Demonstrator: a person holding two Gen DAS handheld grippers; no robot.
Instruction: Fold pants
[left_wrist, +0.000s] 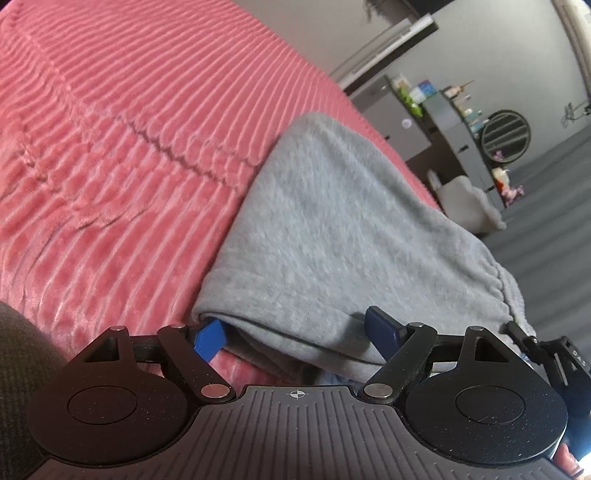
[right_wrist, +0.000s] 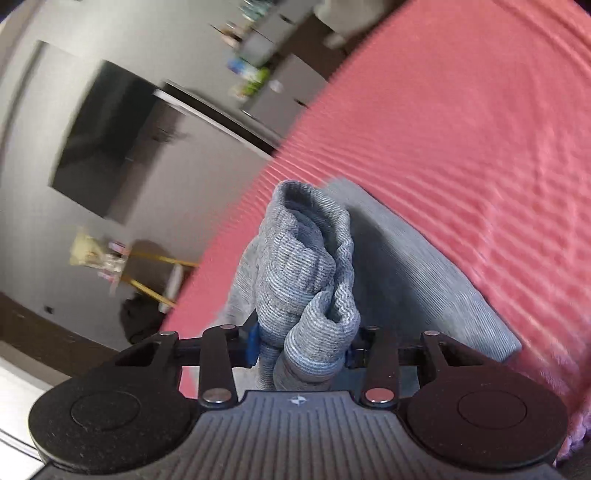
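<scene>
Pink bedspread (right_wrist: 461, 147) — right gripper (right_wrist: 301, 343) clamps grey pants (right_wrist: 310, 266).

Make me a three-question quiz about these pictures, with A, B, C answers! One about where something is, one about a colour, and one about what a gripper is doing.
1. Where do the grey pants lie?
A. on the floor
B. on the bed blanket, near its edge
C. on a chair

2. What colour is the blanket?
A. pink
B. green
C. white

3. What is the right gripper doing?
A. standing wide open with nothing in it
B. holding a cup
C. pinching a bunched ribbed cuff of the pants

Answers:
1 B, the grey cloth rests on the ribbed cover beside the drop to the floor.
2 A, the cover is pink all over.
3 C, the right wrist view shows cloth squeezed between the blue pads.
</scene>
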